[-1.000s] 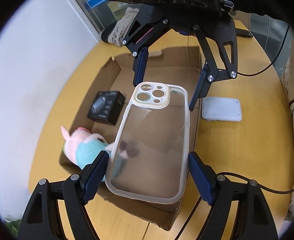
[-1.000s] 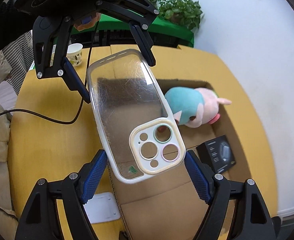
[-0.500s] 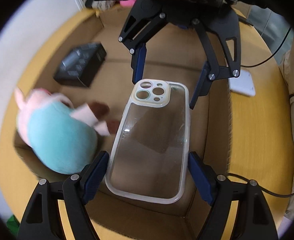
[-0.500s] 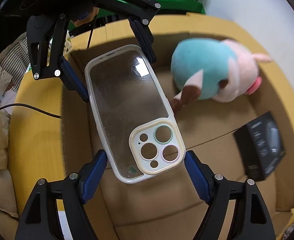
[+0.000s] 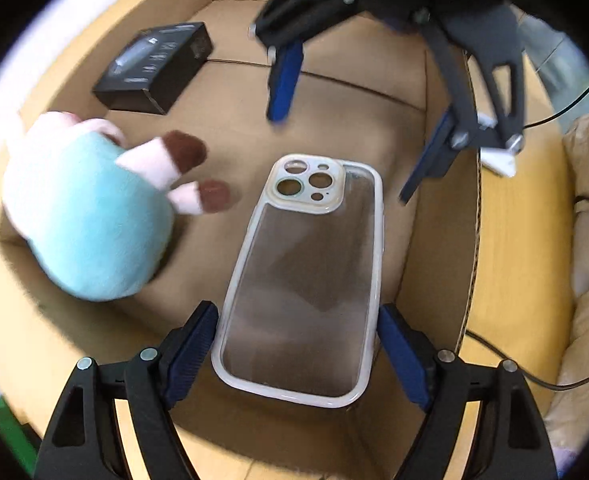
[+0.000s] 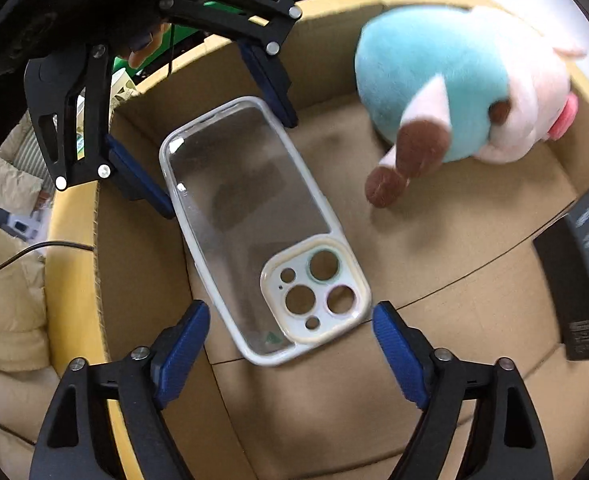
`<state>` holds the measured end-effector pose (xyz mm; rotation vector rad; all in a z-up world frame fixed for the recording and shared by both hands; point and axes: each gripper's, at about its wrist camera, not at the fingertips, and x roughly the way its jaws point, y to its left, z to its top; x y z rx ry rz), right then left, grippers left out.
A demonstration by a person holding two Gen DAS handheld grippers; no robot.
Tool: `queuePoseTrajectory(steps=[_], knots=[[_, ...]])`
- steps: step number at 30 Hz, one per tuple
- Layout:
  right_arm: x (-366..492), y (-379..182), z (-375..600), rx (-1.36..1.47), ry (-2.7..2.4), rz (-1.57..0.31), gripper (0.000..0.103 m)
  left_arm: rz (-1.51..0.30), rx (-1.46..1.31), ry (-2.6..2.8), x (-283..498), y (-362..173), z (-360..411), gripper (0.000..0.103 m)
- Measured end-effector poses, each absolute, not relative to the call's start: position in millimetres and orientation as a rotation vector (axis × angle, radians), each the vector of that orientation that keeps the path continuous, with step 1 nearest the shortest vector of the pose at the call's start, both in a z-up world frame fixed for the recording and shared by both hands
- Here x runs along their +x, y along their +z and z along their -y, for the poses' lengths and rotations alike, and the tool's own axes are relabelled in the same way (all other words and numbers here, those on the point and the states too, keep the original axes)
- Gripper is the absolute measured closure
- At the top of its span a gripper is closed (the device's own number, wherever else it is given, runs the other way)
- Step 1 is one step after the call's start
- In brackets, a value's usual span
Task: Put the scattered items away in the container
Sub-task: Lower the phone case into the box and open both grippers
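Looking down into the cardboard box (image 5: 434, 240), we saw the clear phone case (image 5: 302, 280) low over its floor. Our left gripper (image 5: 296, 354) pinched its bottom end — our right gripper (image 6: 290, 344) was opening, pads clear of the camera end.

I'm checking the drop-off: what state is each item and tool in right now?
left tool: shut on the clear phone case
right tool: jaws opening, pads off the case between them
clear phone case: low inside the open cardboard box
plush toy: lying in the box
black carton: closed, flat in the box
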<state>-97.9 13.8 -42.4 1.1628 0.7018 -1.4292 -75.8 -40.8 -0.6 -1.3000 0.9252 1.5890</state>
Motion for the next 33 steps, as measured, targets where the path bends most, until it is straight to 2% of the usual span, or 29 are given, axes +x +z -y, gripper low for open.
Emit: queuePoseTrajectory(steps=[3, 9, 13, 15, 17, 19, 20, 21, 22, 23, 24, 25, 27, 28, 29, 30, 31, 32, 33], knots=[[-92.7, -24.3, -21.9, 1.153, -1.513, -0.675, 0.003, -0.929, -1.306, 1.624, -70.4, 5.4, 46.2, 0.021], [-66.5, 9.3, -42.1, 1.119, -1.659, -0.620, 0.002, -0.946, -1.294, 1.694, -56.7, 13.6, 47.4, 0.021], [-43.3, 37.4, -67.3, 1.065, -1.850, -0.537, 0.002, -0.846, -1.183, 1.911, -41.3, 48.5, 55.9, 0.021], [-26.6, 55.5, -75.3, 0.974, -2.061, -0.562, 0.002, -0.815, -1.083, 2.103, -37.0, 70.7, 63.6, 0.021], [4.9, 70.2, -86.2, 0.818, -2.302, -0.603, 0.000, -0.723, -1.009, 2.324, -21.4, 88.8, 66.4, 0.021], [24.6, 77.6, -101.2, 0.736, -2.457, -0.572, 0.000, -0.548, -0.975, 2.463, -21.8, 100.5, 62.2, 0.021], [31.6, 78.0, -107.4, 0.733, -2.497, -0.538, 0.000, -0.458, -0.958, 2.515, -13.5, 103.8, 61.8, 0.022], [37.1, 76.8, -113.6, 0.749, -2.514, -0.496, 0.001, -0.383, -0.950, 2.583, -3.4, 104.9, 62.5, 0.029], [42.7, 75.0, -118.2, 0.768, -2.527, -0.461, 0.008, -0.341, -0.988, 2.637, 1.8, 102.9, 57.2, 0.074], [44.3, 73.1, -120.9, 0.777, -2.545, -0.451, 0.019, -0.274, -1.072, 2.664, 7.0, 97.4, 53.2, 0.096], [47.5, 72.7, -122.7, 0.788, -2.562, -0.461, 0.060, -0.149, -1.125, 2.679, 8.0, 95.3, 52.7, 0.099], [50.8, 73.2, -122.9, 0.804, -2.570, -0.458, 0.090, 0.018, -1.126, 2.680, 13.3, 91.6, 56.8, 0.100], [56.0, 78.5, -131.5, 0.828, -2.563, -0.378, 0.091, 0.242, -1.084, 2.664, 26.1, 87.2, 62.6, 0.099], [59.2, 80.1, -135.4, 0.835, -2.558, -0.342, 0.085, 0.308, -1.072, 2.669, 32.1, 85.3, 62.0, 0.094], [63.3, 85.7, -142.2, 0.841, -2.562, -0.322, 0.073, 0.344, -1.077, 2.691, 34.7, 82.0, 59.3, 0.077], [69.6, 88.9, -146.3, 0.847, -2.574, -0.314, 0.023, 0.358, -1.084, 2.729, 37.5, 81.3, 54.7, 0.061], [67.8, 87.5, -146.5, 0.837, -2.589, -0.312, 0.003, 0.349, -1.069, 2.773, 42.4, 82.4, 48.7, 0.028], [71.6, 87.9, -147.0, 0.807, -2.600, -0.314, 0.001, 0.333, -1.038, 2.800, 50.1, 85.0, 45.8, 0.020], [78.6, 90.2, -147.1, 0.784, -2.600, -0.323, 0.000, 0.300, -0.995, 2.831, 56.4, 86.5, 40.0, 0.020]])
